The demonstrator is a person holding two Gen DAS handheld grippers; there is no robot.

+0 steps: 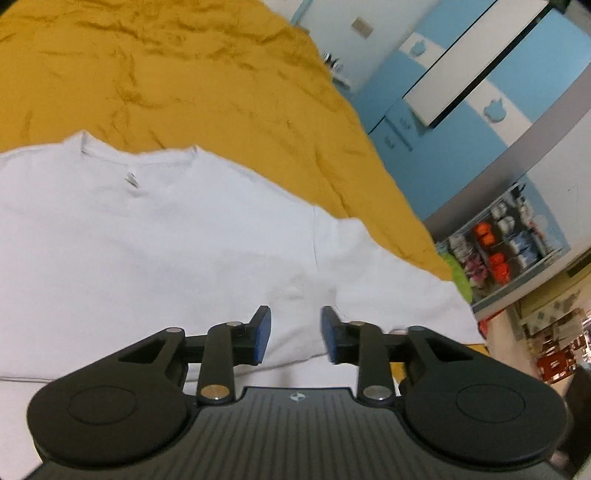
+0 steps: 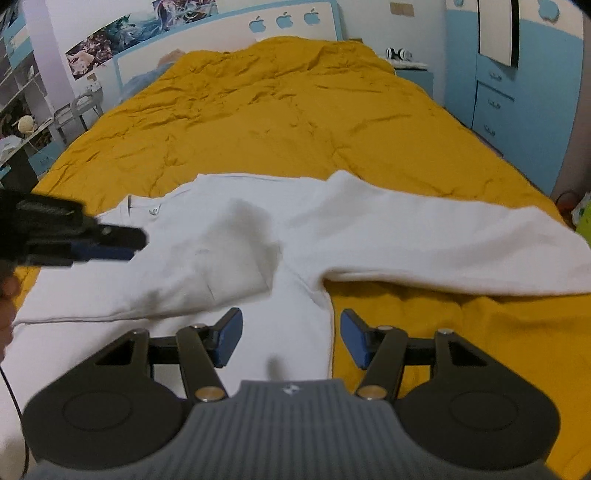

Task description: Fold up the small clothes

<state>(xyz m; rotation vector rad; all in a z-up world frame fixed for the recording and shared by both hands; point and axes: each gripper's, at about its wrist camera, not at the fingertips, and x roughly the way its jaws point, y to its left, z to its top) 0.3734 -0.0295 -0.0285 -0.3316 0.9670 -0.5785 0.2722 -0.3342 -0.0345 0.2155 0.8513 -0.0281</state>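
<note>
Right wrist view: white long-sleeved top (image 2: 229, 240) lies spread on the mustard-yellow bed cover (image 2: 280, 122), neckline toward the left of the picture. One sleeve is folded in across the body; the other sleeve (image 2: 461, 243) runs out to the right and is cut off by the picture's edge. The hem end of the top is hidden under the gripper body at the bottom.

Right gripper (image 2: 291, 338): jaws parted, blue pads clear of the cloth, nothing between them but the top's edge and the bed cover below.

Left gripper (image 2: 110, 245) enters from the left edge, blurred, over the neckline end. Its jaw state cannot be read from here. Part of a hand (image 2: 7, 295) shows at the left edge, mostly cut off.

Left wrist view: left gripper (image 1: 295, 334) released, pads apart with a clear gap, nothing grasped; the white top lies under and ahead of it. Neck tag (image 1: 131, 181) inside the collar is blurred, no writing legible.

Writing and marks: three blue apple-shaped cutouts (image 2: 284, 20) on the headboard. Posters (image 2: 140, 29) on the wall, no text readable. Shelf rack (image 1: 506, 243) at right holds small items, too small to identify.
</note>
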